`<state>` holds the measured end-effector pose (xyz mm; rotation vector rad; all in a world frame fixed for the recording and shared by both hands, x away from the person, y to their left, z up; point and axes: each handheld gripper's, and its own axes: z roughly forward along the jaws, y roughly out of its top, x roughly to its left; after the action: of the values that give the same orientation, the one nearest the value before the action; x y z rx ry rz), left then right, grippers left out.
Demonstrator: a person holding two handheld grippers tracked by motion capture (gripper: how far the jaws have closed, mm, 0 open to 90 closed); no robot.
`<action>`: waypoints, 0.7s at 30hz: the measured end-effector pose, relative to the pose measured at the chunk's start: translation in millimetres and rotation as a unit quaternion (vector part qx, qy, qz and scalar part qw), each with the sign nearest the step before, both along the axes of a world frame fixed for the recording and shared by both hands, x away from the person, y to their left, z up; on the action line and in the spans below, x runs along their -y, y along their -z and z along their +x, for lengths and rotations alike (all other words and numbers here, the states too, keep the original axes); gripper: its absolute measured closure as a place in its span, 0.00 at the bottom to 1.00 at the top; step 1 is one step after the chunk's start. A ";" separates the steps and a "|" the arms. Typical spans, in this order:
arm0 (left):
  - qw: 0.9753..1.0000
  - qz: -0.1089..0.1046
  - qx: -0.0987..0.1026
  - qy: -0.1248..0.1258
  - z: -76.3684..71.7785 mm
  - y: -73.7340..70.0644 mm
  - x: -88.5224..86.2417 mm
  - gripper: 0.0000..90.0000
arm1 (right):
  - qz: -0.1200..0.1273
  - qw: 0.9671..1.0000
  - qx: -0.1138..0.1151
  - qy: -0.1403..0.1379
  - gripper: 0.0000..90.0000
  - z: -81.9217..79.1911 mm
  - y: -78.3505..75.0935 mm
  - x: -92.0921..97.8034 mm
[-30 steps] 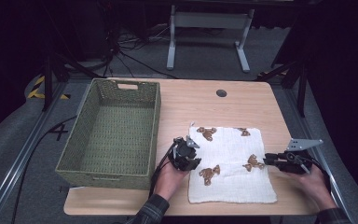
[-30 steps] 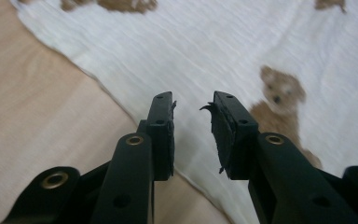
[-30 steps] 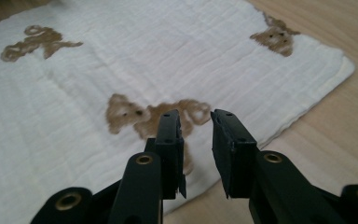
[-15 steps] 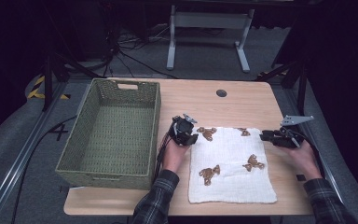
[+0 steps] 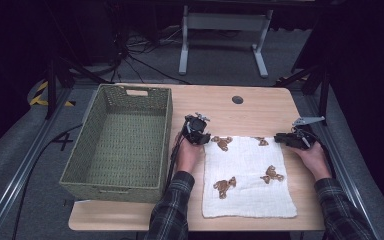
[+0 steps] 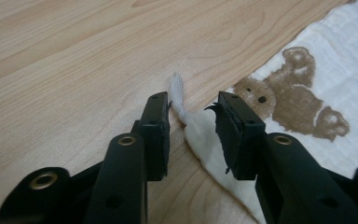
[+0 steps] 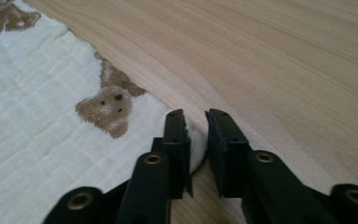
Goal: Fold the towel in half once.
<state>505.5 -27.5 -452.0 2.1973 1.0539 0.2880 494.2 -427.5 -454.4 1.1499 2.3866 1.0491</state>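
Your forearms, in plaid sleeves, entered from the near edge of the tabletop (image 5: 260, 107). Between them lay the white cloth (image 5: 247, 180), flat on the wood and printed with brown bears, its near edge close to the tabletop's near edge.

Your left gripper (image 5: 198, 136) stood at the cloth's far left corner. In the left gripper view, that gripper (image 6: 193, 114) had its jaws parted to a moderate gap. The cloth's corner (image 6: 179, 95), drawn to a thin twisted point, lay on the wood between them. The corner touched neither pad as far as could be seen. A bear print (image 6: 293, 91) sat just beside the right-hand jaw.

Your right gripper (image 5: 282, 138) stood at the cloth's far right corner, your hand (image 5: 312, 157) behind it. In the right gripper view, that gripper (image 7: 196, 121) showed a narrow gap between its jaws. The rounded edge of the cloth (image 7: 196, 147) lay low in that gap, not clamped. A bear's head print (image 7: 107, 109) lay just to the left of the jaws.

To your left, apart from the cloth, stood the woven green basket (image 5: 85, 150), with its long side just beside your left hand (image 5: 187, 155). Farther off, a small dark round fitting (image 5: 237, 99) was set in the tabletop near its far edge. Beyond the tabletop stood a grey metal stand (image 5: 220, 30) on the floor.
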 end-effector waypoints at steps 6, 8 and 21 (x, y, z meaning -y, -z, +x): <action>1.000 0.010 -0.007 0.009 1.6 3.2 3.0 0.92 | -0.004 1.000 0.002 -0.005 0.97 -2.5 -0.3 -2.2; 1.000 0.012 -0.009 0.008 1.4 2.0 3.6 0.96 | -0.007 1.000 0.002 -0.006 0.97 -3.3 -0.9 -2.4; 0.999 -0.036 0.031 -0.001 -23.1 -31.6 -5.0 0.97 | 0.006 0.999 0.046 -0.014 0.97 -26.1 -28.1 4.7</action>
<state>482.4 -22.5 -420.5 2.1092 1.0169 0.3131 468.2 -432.3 -426.3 1.0521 2.3331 1.1032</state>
